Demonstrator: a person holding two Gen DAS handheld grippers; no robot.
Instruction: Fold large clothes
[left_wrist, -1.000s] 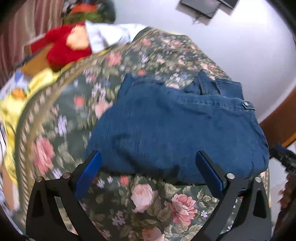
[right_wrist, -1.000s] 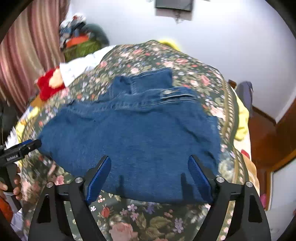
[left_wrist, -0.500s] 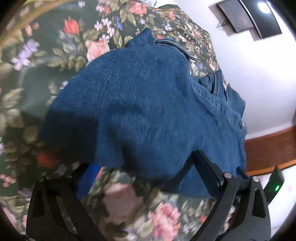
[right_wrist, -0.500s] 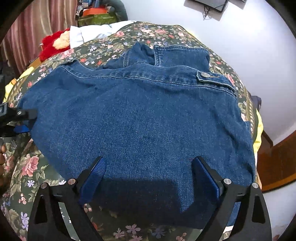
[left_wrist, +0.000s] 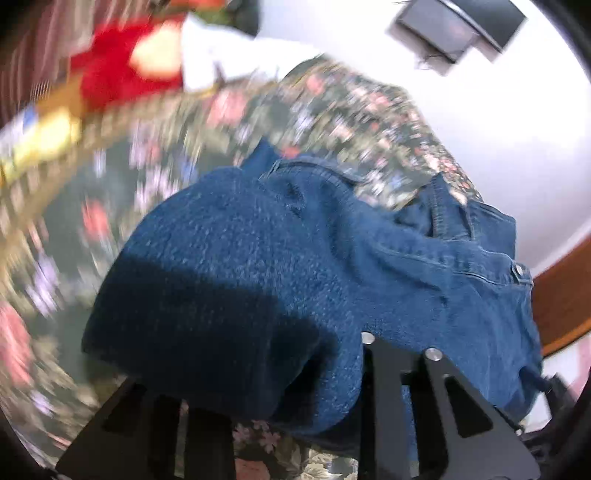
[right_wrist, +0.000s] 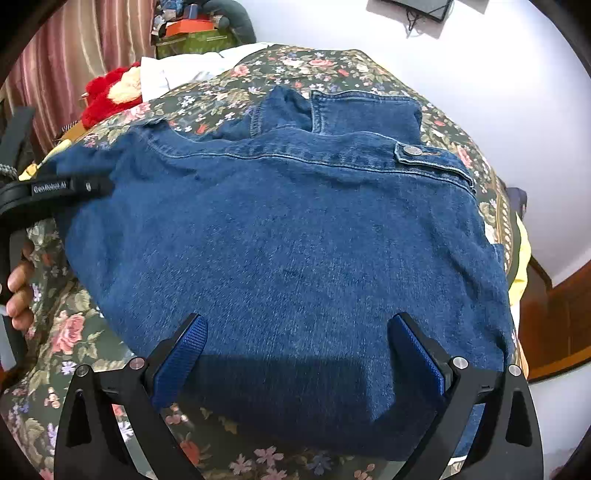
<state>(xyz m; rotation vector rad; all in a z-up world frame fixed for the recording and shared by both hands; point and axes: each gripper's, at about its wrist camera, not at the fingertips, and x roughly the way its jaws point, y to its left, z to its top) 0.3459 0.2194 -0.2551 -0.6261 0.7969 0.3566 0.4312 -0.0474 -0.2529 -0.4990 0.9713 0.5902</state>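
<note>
A flowered bed (right_wrist: 303, 70) carries the denim jacket (right_wrist: 295, 240), lying crosswise just ahead of both grippers. The left gripper (left_wrist: 295, 391) has its fingers drawn close, apparently pinching the jacket's thick, nubby left edge. The right gripper (right_wrist: 295, 354) gapes wide, empty, straddling the near hem.

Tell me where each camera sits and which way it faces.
Left wrist: on the left gripper, low at the blue denim jacket, which hides its fingertips.
Right wrist: on the right gripper, jaws open over the jacket's near edge; the person's left hand shows.
Shared: the jacket, floral bedspread and red plush toy.
</note>
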